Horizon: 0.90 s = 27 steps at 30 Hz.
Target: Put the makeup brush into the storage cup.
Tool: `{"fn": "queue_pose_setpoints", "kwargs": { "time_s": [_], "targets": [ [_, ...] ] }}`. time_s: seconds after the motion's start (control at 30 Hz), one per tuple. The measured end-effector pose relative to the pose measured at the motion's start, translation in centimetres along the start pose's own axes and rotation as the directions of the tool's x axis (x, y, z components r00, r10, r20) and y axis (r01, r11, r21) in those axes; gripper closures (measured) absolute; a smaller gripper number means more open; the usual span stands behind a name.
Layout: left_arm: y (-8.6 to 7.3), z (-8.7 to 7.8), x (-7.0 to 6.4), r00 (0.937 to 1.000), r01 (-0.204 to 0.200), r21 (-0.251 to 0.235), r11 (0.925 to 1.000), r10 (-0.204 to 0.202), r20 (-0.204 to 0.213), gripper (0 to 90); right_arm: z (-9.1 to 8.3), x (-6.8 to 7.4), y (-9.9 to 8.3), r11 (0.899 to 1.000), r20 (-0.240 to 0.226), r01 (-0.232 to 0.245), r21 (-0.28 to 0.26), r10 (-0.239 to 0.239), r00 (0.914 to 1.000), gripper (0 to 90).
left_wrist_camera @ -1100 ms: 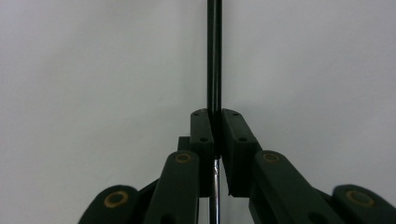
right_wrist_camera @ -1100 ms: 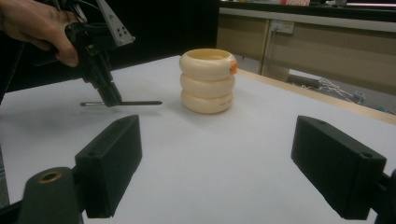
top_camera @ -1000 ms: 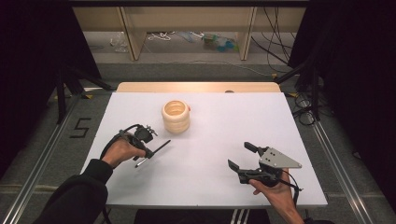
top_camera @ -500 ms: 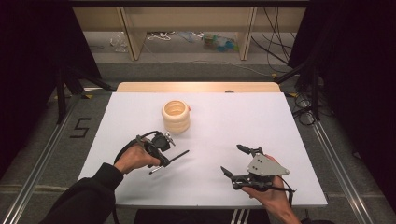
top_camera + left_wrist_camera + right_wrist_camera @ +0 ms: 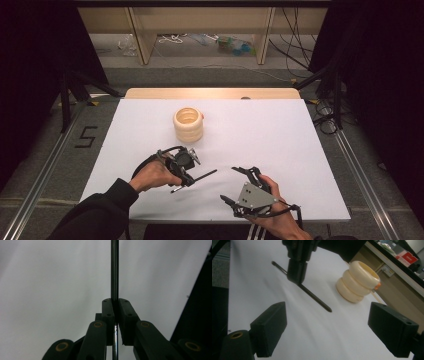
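Observation:
A stack of three cream rings [image 5: 188, 124] stands on the white table [image 5: 280, 140], left of centre. In front of it, my left gripper [image 5: 187, 180] is shut on a thin black rod [image 5: 206, 175] that points right, just above the table. The left gripper view shows the rod [image 5: 114, 270] running straight out between that gripper's [image 5: 114, 301] pressed jaws. My right gripper [image 5: 228, 184] is open near the front edge, its jaws facing the rod's tip. In the right gripper view, the rod [image 5: 317, 301] and rings [image 5: 358, 281] lie beyond the gripper's [image 5: 329, 325] spread jaws, with the left gripper [image 5: 297, 272] clamping the rod.
A small orange piece [image 5: 377, 285] sits against the rings' far side. A wooden strip [image 5: 210, 93] borders the table's far edge, with shelving and cables on the floor behind. Metal rails [image 5: 360, 170] run along both sides of the table.
The left gripper has carried the rod rightward and nearer the front edge. The right gripper has shifted left toward the middle, closing the gap to the rod's tip.

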<state>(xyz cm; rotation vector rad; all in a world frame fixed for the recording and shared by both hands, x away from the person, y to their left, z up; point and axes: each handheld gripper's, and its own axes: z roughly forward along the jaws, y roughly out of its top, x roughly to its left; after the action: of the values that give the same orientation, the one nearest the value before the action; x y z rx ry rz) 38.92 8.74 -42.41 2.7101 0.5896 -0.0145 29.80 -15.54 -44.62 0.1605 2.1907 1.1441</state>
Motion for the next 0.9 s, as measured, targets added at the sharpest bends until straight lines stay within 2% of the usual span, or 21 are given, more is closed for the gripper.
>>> {"fn": "queue_pose_setpoints", "kwargs": {
  "time_s": [0.07, 0.13, 0.2, 0.3, 0.4, 0.53, 0.57, 0.6, 0.63, 0.67, 0.7, 0.73, 0.77, 0.8, 0.83, 0.87, 0.9],
  "targets": [
    [0.3, 0.0, -0.4, 0.9998, -0.011, 0.0, 0.9999, 0.011, 0.016, 83.6, 0.3, 0.4, 0.2, 1.0, -0.011, 0.026, 0.005, -0.026, 0.9996, 16.7],
    [0.5, 0.0, -0.6, 0.9996, -0.015, -0.002, 0.9999, 0.015, 0.024, 83.5, 0.7, 0.8, 0.4, 0.997, -0.017, 0.076, 0.016, -0.076, 0.997, 17.3],
    [0.7, 0.0, -0.7, 0.9997, -0.014, -0.008, 0.9999, 0.014, 0.02, 83.6, 1.0, 1.0, 0.6, 0.994, -0.023, 0.104, 0.022, -0.104, 0.9943, 17.6],
    [0.9, 0.1, -0.8, 0.9993, -0.024, -0.004, 0.9997, 0.024, 0.029, 83.6, 1.4, 1.3, 0.8, 0.987, -0.016, 0.158, 0.038, -0.158, 0.9874, 20.0],
    [1.1, 0.2, -1.1, 0.9989, -0.034, 0.0, 0.9994, 0.034, 0.032, 83.5, 1.9, 1.5, 0.9, 0.98, -0.024, 0.192, 0.047, -0.191, 0.9814, 20.4],
    [1.3, 0.2, -1.3, 0.9986, -0.035, 0.001, 0.9994, 0.035, 0.039, 83.5, 2.5, 1.7, 1.1, 0.967, -0.03, 0.247, 0.061, -0.246, 0.9689, 21.4],
    [1.4, 0.1, -1.2, 0.9976, -0.057, 0.018, 0.9982, 0.056, 0.04, 83.6, 2.7, 1.8, 1.1, 0.965, -0.026, 0.253, 0.064, -0.252, 0.9673, 21.6],
    [1.4, 0.2, -1.4, 0.9986, -0.031, -0.003, 0.9995, 0.031, 0.043, 83.5, 2.8, 1.8, 1.1, 0.962, -0.029, 0.263, 0.07, -0.261, 0.9649, 22.0],
    [1.4, 0.1, -1.3, 0.9976, -0.055, 0.017, 0.9983, 0.054, 0.043, 83.5, 2.9, 1.7, 1.2, 0.955, -0.03, 0.29, 0.067, -0.289, 0.9569, 22.3],
    [1.5, 0.2, -1.4, 0.998, -0.046, 0.007, 0.9989, 0.046, 0.043, 83.5, 2.9, 1.6, 1.2, 0.95, -0.024, 0.303, 0.074, -0.302, 0.9529, 22.6],
    [1.5, 0.1, -1.4, 0.9971, -0.06, 0.019, 0.998, 0.06, 0.047, 83.5, 3.0, 1.8, 1.2, 0.954, -0.029, 0.292, 0.07, -0.291, 0.9563, 22.9],
    [1.6, 0.1, -1.5, 0.9977, -0.049, 0.012, 0.9987, 0.049, 0.047, 83.6, 3.1, 1.8, 1.2, 0.951, -0.034, 0.299, 0.076, -0.297, 0.9542, 23.2],
    [1.7, 0.0, -1.5, 0.9968, -0.065, 0.021, 0.9976, 0.064, 0.047, 83.5, 3.2, 1.6, 1.3, 0.941, -0.028, 0.328, 0.082, -0.327, 0.9447, 23.7],
    [1.8, 0.0, -1.6, 0.9963, -0.071, 0.025, 0.9971, 0.07, 0.049, 83.5, 3.3, 1.8, 1.3, 0.947, -0.034, 0.312, 0.079, -0.31, 0.9501, 24.3],
    [1.8, 0.1, -1.7, 0.9971, -0.058, 0.013, 0.9982, 0.058, 0.049, 83.5, 3.4, 1.8, 1.3, 0.942, -0.037, 0.327, 0.081, -0.325, 0.9451, 24.3],
    [1.9, 0.0, -1.7, 0.996, -0.074, 0.025, 0.9969, 0.073, 0.051, 83.5, 3.4, 1.7, 1.3, 0.934, -0.029, 0.347, 0.089, -0.345, 0.938, 24.4],
    [2.0, 0.1, -1.7, 0.9957, -0.079, 0.026, 0.9965, 0.078, 0.051, 83.5, 3.5, 1.7, 1.4, 0.933, -0.031, 0.35, 0.088, -0.348, 0.9368, 24.4]
  ]
}}
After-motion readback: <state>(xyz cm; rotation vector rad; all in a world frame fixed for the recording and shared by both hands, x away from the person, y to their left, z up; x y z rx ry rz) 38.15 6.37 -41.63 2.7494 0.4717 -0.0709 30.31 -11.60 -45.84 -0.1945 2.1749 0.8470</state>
